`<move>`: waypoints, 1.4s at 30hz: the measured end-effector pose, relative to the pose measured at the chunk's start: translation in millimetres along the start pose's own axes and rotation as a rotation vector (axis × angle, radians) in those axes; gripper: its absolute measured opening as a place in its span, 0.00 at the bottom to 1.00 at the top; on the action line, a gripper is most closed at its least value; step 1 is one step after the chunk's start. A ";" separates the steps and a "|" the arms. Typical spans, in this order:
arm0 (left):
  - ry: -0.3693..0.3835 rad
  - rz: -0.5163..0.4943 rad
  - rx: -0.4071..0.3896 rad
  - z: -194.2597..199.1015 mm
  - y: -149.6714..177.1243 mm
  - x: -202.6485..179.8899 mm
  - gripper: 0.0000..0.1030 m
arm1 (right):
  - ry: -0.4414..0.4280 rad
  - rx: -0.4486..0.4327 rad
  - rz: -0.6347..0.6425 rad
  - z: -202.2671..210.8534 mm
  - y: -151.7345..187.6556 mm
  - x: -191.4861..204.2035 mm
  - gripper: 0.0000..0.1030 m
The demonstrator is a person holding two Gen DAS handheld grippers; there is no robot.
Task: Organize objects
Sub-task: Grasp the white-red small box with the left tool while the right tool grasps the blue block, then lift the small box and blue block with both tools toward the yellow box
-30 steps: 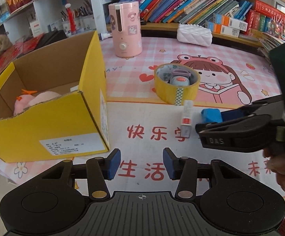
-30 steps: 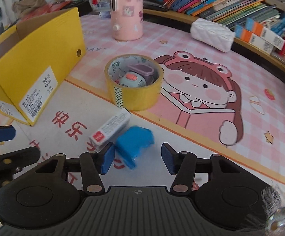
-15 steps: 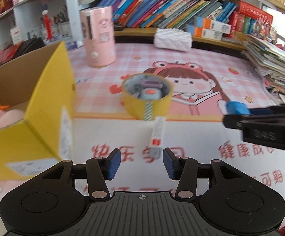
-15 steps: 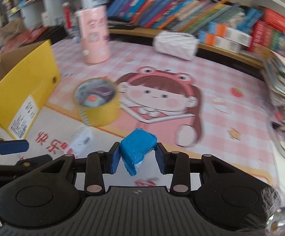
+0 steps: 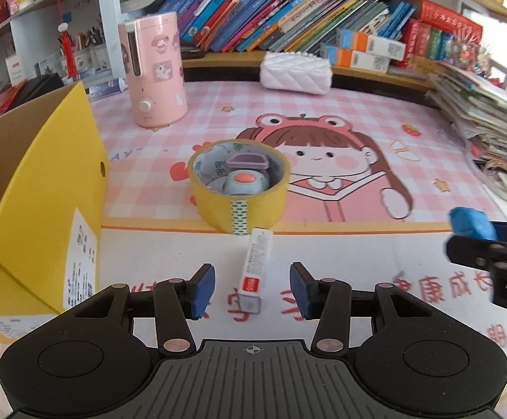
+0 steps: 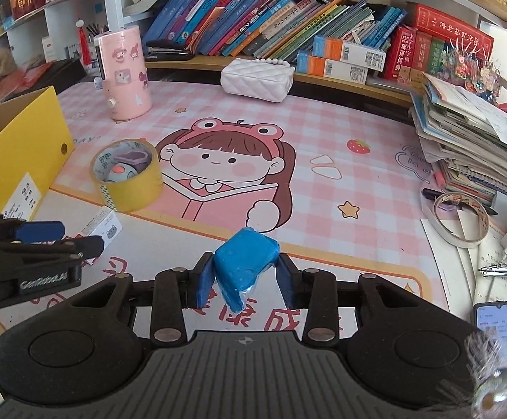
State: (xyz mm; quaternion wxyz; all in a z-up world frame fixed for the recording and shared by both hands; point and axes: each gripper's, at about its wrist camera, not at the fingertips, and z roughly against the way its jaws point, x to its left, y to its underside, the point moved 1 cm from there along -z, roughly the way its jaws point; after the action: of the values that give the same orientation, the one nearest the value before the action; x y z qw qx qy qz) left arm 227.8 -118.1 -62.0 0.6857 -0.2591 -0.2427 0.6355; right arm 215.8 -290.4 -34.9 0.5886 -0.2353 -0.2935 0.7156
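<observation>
Blue block pinched and lifted, white box lined up next.

The blue block (image 6: 244, 265) is pinched between the pads of the right claw (image 6: 243, 274), clear of the table (image 6: 323, 209). The left claw (image 5: 252, 288) is held spread around the small white box (image 5: 256, 267), which lies untouched just in front of the tape roll (image 5: 239, 188). A closing squeeze is called for next, then likely a carry to the yellow carton (image 5: 43, 192).

Glossy tape roll (image 5: 240, 188), matt cardboard box (image 5: 49, 188), perhaps plastic-wrapped block (image 6: 244, 267)
</observation>
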 end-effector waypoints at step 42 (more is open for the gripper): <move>0.038 0.148 -0.095 150.3 90.3 147.4 0.13 | -0.112 -0.001 0.075 63.1 32.0 181.2 0.35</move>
State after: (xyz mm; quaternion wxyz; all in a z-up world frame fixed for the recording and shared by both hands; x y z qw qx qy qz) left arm 71.9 41.2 -9.0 0.6281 -0.3205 -0.2396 0.6673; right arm 114.6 -126.1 -10.4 0.5440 -0.2057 -0.3173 0.7490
